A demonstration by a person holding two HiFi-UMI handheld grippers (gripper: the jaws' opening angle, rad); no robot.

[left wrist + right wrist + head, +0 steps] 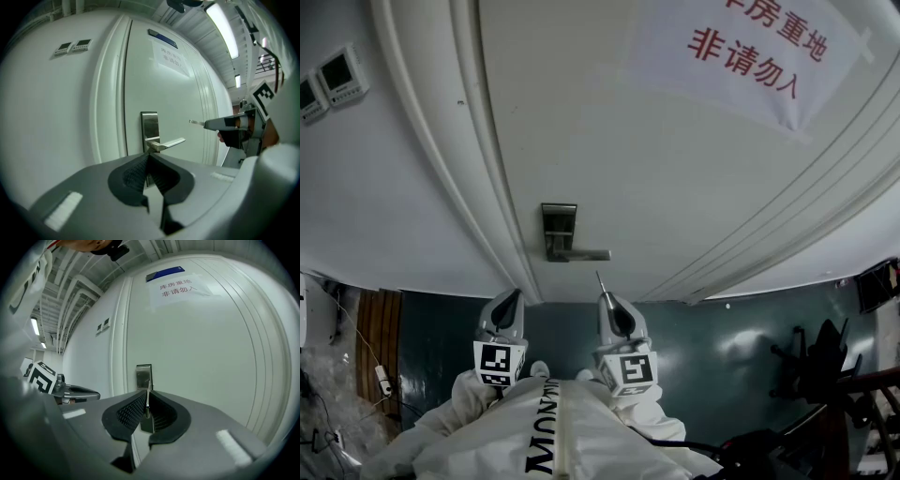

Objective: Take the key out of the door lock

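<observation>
Tool by tool: the right tool (pixel 147 395) is pinched almost shut on the key (pixel 147 401), a thin metal blade that stands upright between the ribbed pads and pokes out past their tips. The left tool (pixel 148 157) has its jaws closed together with nothing between them.

The key is out of the lock. In the head view its tip points toward the door (pixel 675 169) but stays clear of it, just below the lever handle (pixel 589 254). From the left gripper view the key juts from the right tool's nose to the right of the handle's free end, with bare door panel behind it. The right gripper view looks along the blade at the lock plate (pixel 144 371) — the two line up in that view, though the other views show them apart.

The lock plate is a tall metal rectangle near the door's edge, and the handle runs sideways from its lower part, level. Both tools are held side by side in front of the door, the left one opposite the door frame. High on the door a paper notice (pixel 759 47) carries red characters. Two small control panels (pixel 342 75) are mounted on the wall (pixel 384 187) beside the frame. White sleeves (pixel 534 431) show at the bottom of the head view, above a dark, glossy floor (pixel 722 347).
</observation>
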